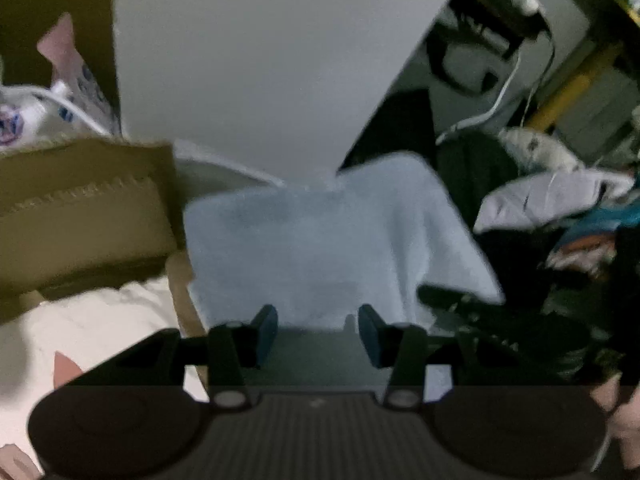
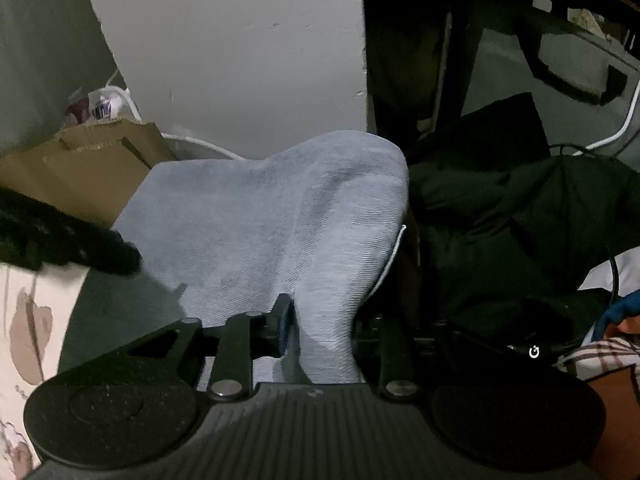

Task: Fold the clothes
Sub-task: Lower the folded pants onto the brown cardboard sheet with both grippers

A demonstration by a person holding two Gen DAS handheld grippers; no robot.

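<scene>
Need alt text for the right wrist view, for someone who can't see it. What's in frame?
A light blue garment fills the centre, a bunched fold of it running down between the jaws of the right gripper. A torn cardboard box sits at left against a white wall; dark clothing is piled at right.

Dim room. Plain white wall panel stood behind, surface faintly pitted. Brown cardboard box sat at left, edge torn. Dark fabric heap lay at right. White cable trailed past yellow bar. Floral cream bedding covered lower left.
</scene>
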